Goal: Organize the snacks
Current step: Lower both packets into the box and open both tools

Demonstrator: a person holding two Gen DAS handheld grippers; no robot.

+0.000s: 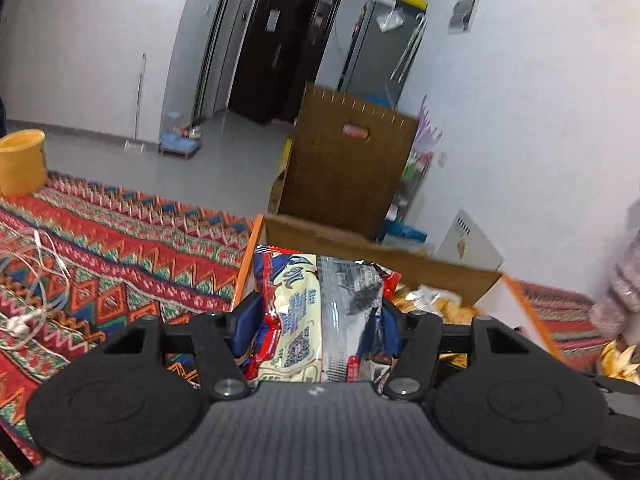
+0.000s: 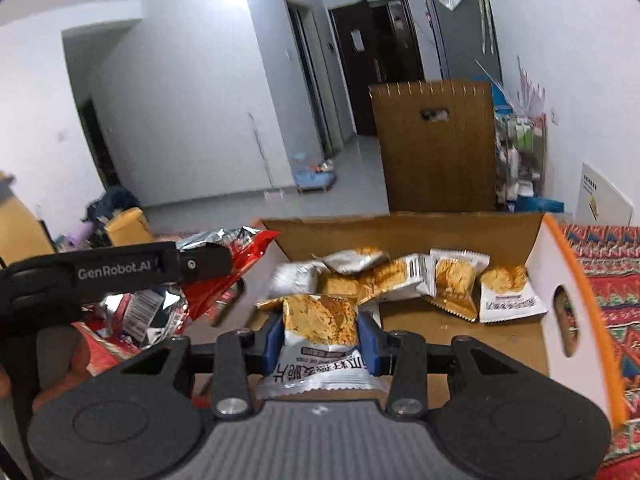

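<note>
Snack packets point(image 1: 320, 312) point(image 2: 320, 332) between jaws (both clamped)

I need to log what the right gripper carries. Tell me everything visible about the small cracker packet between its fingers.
The small white and golden cracker packet is a glossy foil pouch printed with a browned cracker picture above dark characters. It stands roughly upright, squeezed between the right gripper's blue pads, above the open cardboard box that holds similar packets.
</note>
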